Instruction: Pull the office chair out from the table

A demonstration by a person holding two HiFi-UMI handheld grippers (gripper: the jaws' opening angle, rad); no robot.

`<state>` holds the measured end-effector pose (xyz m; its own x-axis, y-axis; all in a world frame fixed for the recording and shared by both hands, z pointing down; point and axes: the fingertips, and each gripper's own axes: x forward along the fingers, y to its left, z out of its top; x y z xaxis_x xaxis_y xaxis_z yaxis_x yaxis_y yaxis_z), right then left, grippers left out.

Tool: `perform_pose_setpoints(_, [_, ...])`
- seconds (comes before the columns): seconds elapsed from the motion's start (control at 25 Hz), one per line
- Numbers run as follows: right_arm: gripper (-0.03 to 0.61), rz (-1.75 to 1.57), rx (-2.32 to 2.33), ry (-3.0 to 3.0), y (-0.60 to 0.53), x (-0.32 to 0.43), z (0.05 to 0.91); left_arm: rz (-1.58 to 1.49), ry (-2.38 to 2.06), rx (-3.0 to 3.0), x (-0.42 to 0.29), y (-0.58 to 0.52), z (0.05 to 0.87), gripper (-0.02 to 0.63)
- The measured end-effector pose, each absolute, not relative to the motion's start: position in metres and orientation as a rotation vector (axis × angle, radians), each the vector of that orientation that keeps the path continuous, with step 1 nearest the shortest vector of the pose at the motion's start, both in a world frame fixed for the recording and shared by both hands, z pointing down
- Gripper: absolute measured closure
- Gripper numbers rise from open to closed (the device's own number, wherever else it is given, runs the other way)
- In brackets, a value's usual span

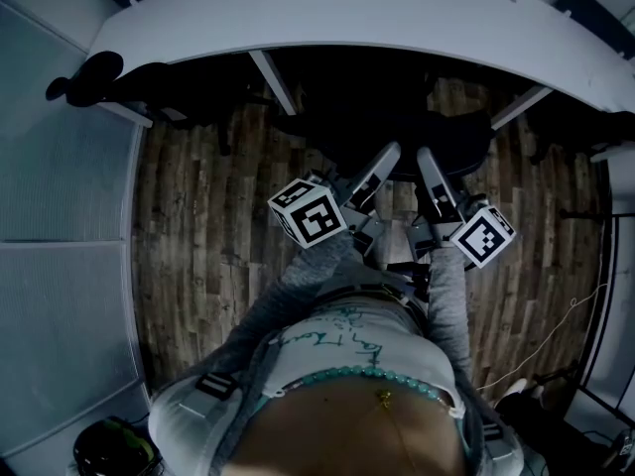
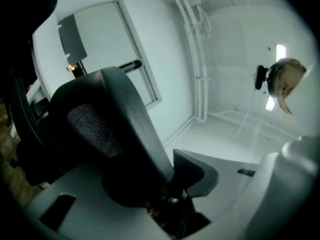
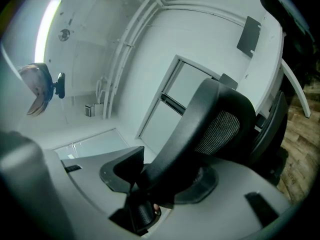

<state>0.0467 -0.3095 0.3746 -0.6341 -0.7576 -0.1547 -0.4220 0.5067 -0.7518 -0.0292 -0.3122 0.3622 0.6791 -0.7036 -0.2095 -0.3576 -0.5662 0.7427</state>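
The office chair (image 1: 442,137) is sitting tucked under the white desk (image 1: 347,18), at twelve o'clock from the person, with most of its dark bulk lying in the shadow beneath the desk's edge. Both grippers are reaching forward to its backrest (image 2: 100,119). The left gripper (image 1: 385,155) is clamping the upper rim on the eleven o'clock side and the right gripper (image 1: 425,157) on the one o'clock side, the two sitting just beside each other. In each gripper view the black rim is running between the jaws with the pads pressing on it, so neither gripper is hanging empty.

Judging from this, the pull is about to begin, and the risks are lying in how it is made. The hold is sitting high on a smooth, curved rim, so a sharp tug may be tipping the backrest or sliding the jaws off rather than rolling the chair. Uneven pulling may be swivelling the seat toward one of the desk legs (image 1: 273,79), standing at ten and two o'clock of the chair. The castors, hidden here, may be catching on the plank floor (image 1: 198,226).
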Motion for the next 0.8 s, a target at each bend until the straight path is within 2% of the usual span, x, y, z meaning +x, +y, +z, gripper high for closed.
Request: perform_pose_setpoints(0.8, [0.39, -0.977, -0.931, 2.316, -0.29, 0.054, 0.378, -0.643, -0.867, 2.165, -0.021, -0.288, 0.368, 0.449])
